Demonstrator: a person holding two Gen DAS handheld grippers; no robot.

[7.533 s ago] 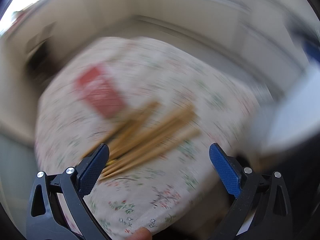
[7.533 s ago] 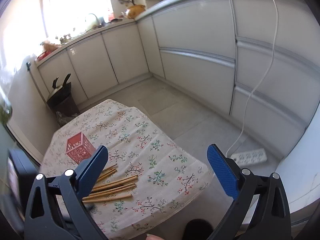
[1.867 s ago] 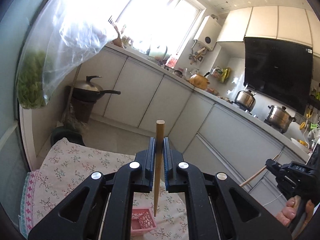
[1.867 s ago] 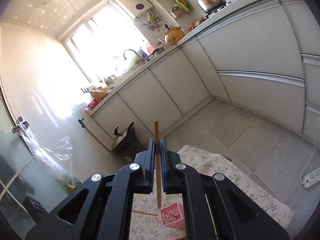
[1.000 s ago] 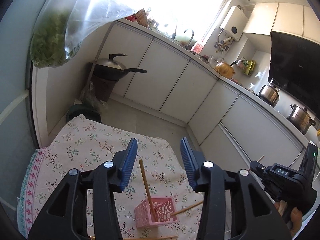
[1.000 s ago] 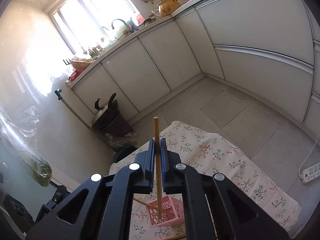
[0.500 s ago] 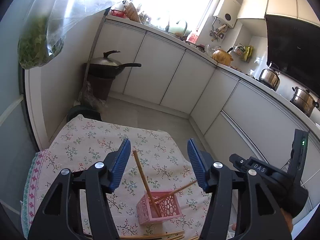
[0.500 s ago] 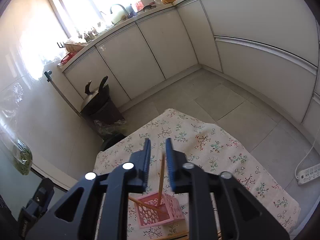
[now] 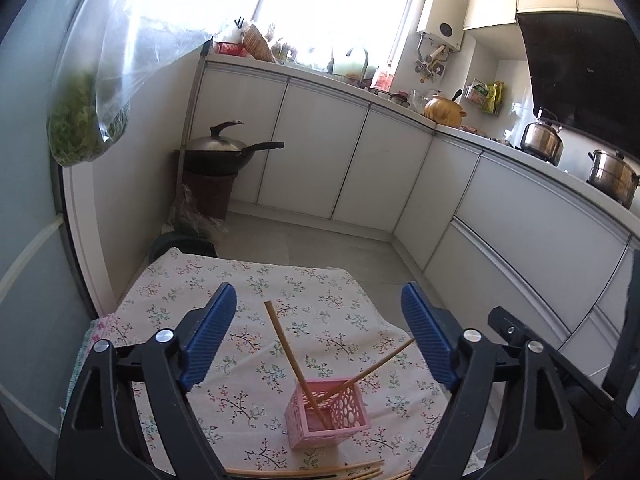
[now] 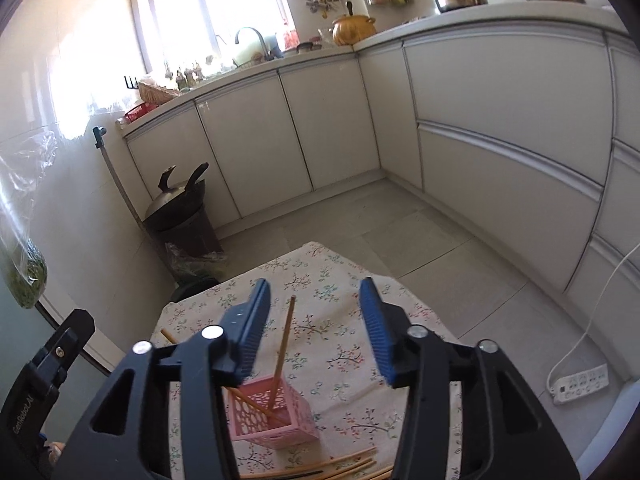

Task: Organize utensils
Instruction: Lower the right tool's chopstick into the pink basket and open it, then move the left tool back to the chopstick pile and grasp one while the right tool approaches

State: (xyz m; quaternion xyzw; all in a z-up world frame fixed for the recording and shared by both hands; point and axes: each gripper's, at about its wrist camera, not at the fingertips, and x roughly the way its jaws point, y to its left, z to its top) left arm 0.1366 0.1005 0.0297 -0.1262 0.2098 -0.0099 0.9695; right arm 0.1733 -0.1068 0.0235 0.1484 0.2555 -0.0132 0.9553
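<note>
In the left wrist view, the left claw (image 9: 318, 336) hangs above the floral-clothed surface (image 9: 188, 276) with its blue pads spread wide and nothing between them. Toward 5 o'clock from its centre stands the pink holder (image 9: 328, 414), upright on the cloth, with two chopsticks (image 9: 294, 364) leaning in it, one tipped toward 11 o'clock, the other toward 2 o'clock. More loose chopsticks (image 9: 304, 472) lie flat at 6 o'clock, along the near edge of the surface. In the right wrist view, the right claw (image 10: 315, 330) is also parted, moderately wide, gripping nothing; a chopstick (image 10: 285, 346) rises between its pads without touching either, its foot in the holder (image 10: 276, 416) at 6 o'clock.
</note>
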